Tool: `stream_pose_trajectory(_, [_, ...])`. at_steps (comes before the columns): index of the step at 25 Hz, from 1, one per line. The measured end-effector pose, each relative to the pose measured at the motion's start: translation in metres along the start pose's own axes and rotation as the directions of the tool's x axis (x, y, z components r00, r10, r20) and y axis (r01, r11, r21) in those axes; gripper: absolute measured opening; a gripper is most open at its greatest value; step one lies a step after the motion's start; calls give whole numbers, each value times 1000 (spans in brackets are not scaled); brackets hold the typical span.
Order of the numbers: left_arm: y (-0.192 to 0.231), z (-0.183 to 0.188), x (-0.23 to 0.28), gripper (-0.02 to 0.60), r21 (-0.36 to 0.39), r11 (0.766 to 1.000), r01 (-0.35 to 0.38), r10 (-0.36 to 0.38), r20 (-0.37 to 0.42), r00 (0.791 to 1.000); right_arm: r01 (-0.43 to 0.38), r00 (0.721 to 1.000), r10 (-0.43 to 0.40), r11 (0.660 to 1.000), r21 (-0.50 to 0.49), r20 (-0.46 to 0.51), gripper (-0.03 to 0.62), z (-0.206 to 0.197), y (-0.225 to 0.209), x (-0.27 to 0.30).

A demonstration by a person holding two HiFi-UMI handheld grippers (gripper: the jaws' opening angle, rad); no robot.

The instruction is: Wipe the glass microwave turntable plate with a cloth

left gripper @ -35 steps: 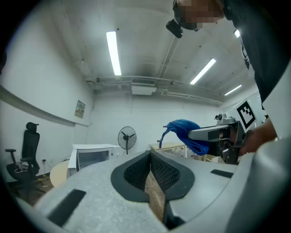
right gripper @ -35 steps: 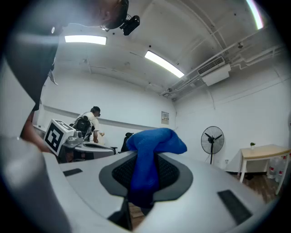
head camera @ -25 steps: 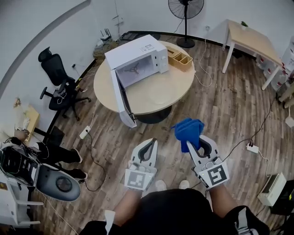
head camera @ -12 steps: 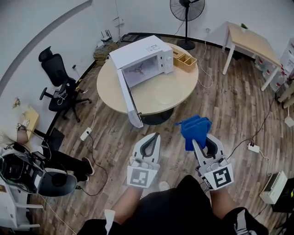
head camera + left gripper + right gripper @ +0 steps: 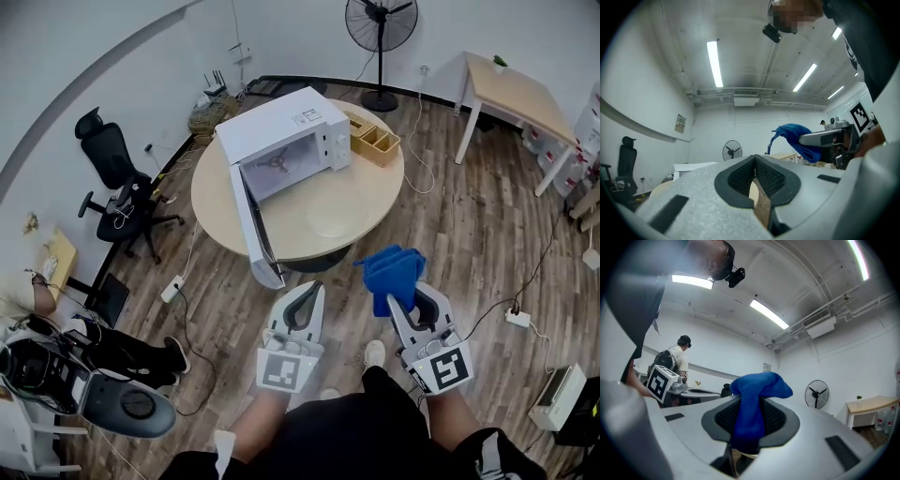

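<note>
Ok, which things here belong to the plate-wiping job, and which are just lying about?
Job: blue cloth in the right gripper; glass turntable plate on the round table; open microwave beside it; left gripper, shut and empty.
Lying about: wooden organiser, standing fan, office chair, side table.

The cloth [image 5: 392, 272] is a plain, strong blue with no pattern. The left tool [image 5: 306, 292] and the right tool [image 5: 410, 296] are light grey, lined black on the inside. Their marker cubes [image 5: 284, 367] show black square patterns on white. The microwave [image 5: 281, 120] is white. The round table [image 5: 220, 192] is pale beige, and the turntable plate [image 5: 336, 214] is clear glass. The floor [image 5: 469, 234] is brown wood in planks. The office chair [image 5: 111, 155] and the fan [image 5: 380, 21] are black.
</note>
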State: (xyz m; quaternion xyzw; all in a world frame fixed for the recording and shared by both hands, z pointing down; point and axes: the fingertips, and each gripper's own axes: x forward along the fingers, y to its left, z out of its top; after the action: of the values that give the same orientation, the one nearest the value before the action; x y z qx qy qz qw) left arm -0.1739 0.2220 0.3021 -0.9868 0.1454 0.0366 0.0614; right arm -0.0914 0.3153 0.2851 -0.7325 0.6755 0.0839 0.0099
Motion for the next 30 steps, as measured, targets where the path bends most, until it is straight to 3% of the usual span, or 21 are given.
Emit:
stream_pose_trajectory(4, [4, -7, 48, 6, 16, 1000, -10, 10, -5, 1000, -17, 1000, 17, 1000, -2, -9, 91, -9, -44, 22])
stream_pose_trajectory(9, [12, -13, 98, 6, -18, 999, -43, 43, -7, 999, -20, 1000, 20, 1000, -19, -1, 91, -16, -97, 47])
stream_pose_trajectory(16, [16, -17, 150, 6, 16, 995, -94, 94, -22, 995, -39, 999, 39, 999, 9, -1, 92, -30, -161, 71])
stream_pose_trajectory(22, [23, -24, 172, 6, 18, 986, -165, 166, -42, 985, -132, 991, 132, 991, 1, -6, 92, -40, -182, 97])
stream_pose_trajectory(30, [57, -28, 186, 6, 36, 970, -238, 240, -61, 969, -190, 981, 191, 981, 36, -27, 92, -58, -191, 144])
